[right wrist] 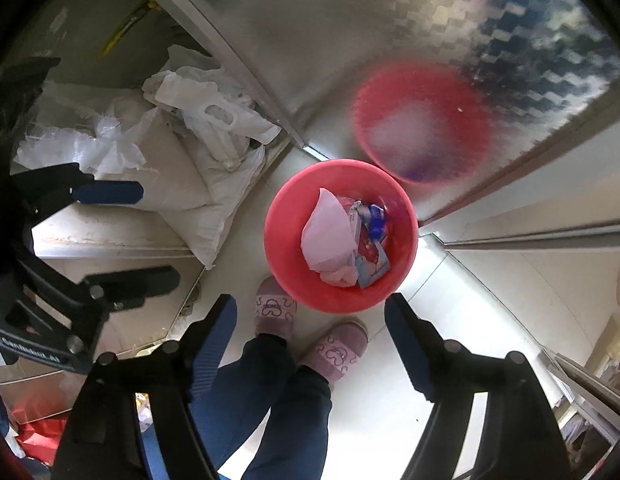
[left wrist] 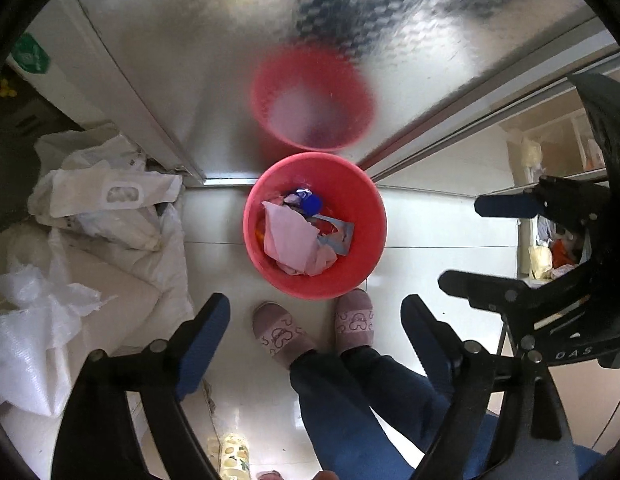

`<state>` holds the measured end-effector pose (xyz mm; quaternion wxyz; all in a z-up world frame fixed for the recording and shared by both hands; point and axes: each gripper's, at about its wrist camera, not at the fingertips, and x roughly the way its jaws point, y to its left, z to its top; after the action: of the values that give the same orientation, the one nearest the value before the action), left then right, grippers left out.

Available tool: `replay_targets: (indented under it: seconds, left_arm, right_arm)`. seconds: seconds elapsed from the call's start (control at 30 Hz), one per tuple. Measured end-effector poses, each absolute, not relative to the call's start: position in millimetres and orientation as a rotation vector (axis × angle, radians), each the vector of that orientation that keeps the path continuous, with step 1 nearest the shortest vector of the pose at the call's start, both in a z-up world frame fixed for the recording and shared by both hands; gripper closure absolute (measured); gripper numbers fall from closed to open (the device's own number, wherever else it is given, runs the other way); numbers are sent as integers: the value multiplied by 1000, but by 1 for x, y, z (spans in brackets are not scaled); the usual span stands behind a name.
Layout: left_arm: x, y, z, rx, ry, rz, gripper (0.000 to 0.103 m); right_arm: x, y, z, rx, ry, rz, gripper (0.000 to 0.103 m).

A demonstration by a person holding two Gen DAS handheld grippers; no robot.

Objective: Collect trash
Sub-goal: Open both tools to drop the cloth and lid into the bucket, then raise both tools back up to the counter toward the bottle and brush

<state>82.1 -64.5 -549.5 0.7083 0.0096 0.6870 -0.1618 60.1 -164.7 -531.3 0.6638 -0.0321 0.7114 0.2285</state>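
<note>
A red bin (left wrist: 366,256) stands on the white floor against a frosted glass door. It holds trash: pink paper (left wrist: 287,236), a blue wrapper (left wrist: 310,202) and a light blue packet. The bin also shows in the right wrist view (right wrist: 285,256). My left gripper (left wrist: 316,312) hangs open and empty above the floor, just short of the bin. My right gripper (right wrist: 310,312) is open and empty too, high over the bin's near rim. Each gripper appears in the other's view, the right one (left wrist: 482,240) and the left one (right wrist: 149,232), both open.
The person's feet in pink slippers (left wrist: 281,334) stand right before the bin. White sacks and plastic bags (left wrist: 101,208) pile up at the left. The glass door (left wrist: 310,20) mirrors the bin. A shelf with clutter (left wrist: 550,256) is at the right.
</note>
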Motion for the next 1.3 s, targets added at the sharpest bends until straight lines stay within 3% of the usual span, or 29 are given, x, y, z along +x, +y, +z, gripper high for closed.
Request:
replay_targets:
  seconds: [0.17, 0.43, 0.5, 0.67, 0.73, 0.8, 1.03, 1.3]
  left_arm:
    - [77, -66, -498, 42, 1490, -345, 17]
    - [62, -64, -371, 48, 1422, -341, 17]
    - [57, -63, -341, 59, 1398, -330, 10]
    - [50, -57, -272, 47, 1360, -275, 10]
    - [49, -56, -247, 44, 1329, -260, 7]
    - [49, -55, -225, 56, 1293, -235, 0]
    - [62, -42, -160, 79, 1187, -161, 0]
    - [93, -28, -110, 101, 1101, -112, 0]
  right_arm:
    - [57, -170, -489, -74, 1583, 515, 24]
    - [60, -179, -361, -93, 1423, 493, 24]
    - [64, -178, -325, -119, 1386, 483, 24]
    - [68, -176, -250, -119, 1301, 476, 23]
    - [72, -174, -226, -125, 1271, 497, 17]
    - [75, -171, -206, -139, 1239, 507, 11]
    - [99, -175, -158, -153, 1134, 520, 1]
    - [130, -176, -125, -199, 1052, 521, 1]
